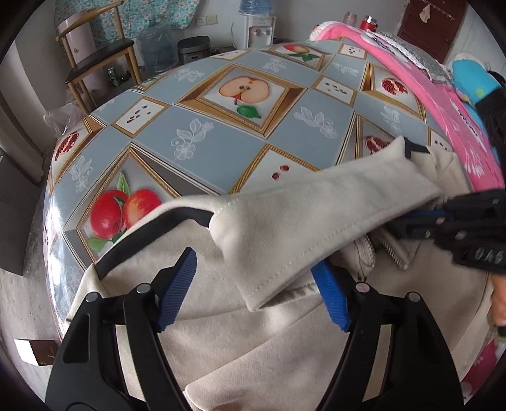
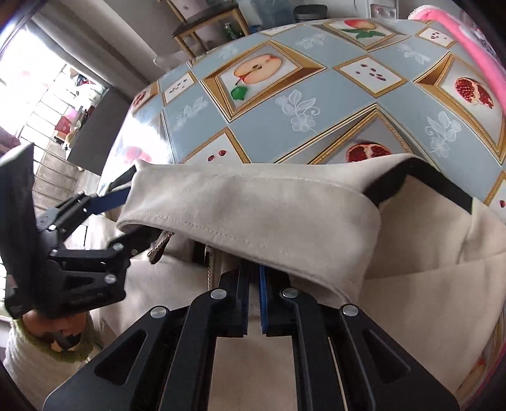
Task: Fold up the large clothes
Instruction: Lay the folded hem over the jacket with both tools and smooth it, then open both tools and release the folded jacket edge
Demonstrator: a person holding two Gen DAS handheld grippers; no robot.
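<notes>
A cream garment (image 1: 284,227) with black trim lies on the table with the fruit-print cloth (image 1: 221,148). Its collar (image 2: 253,208) is lifted above the body of the garment. My left gripper (image 1: 256,284) is open, its blue pads on either side of the collar's near corner. My right gripper (image 2: 253,297) is shut on the cream fabric under the collar's edge. In the left wrist view the right gripper (image 1: 423,218) reaches in under the collar from the right. In the right wrist view the left gripper (image 2: 126,208) stands at the left, open around the collar's end.
A pink cloth (image 1: 442,104) and other textiles lie along the table's right side. A wooden chair (image 1: 95,53), a water dispenser (image 1: 256,28) and a rice cooker (image 1: 193,47) stand beyond the far edge. The table's left edge (image 1: 47,202) drops to the floor.
</notes>
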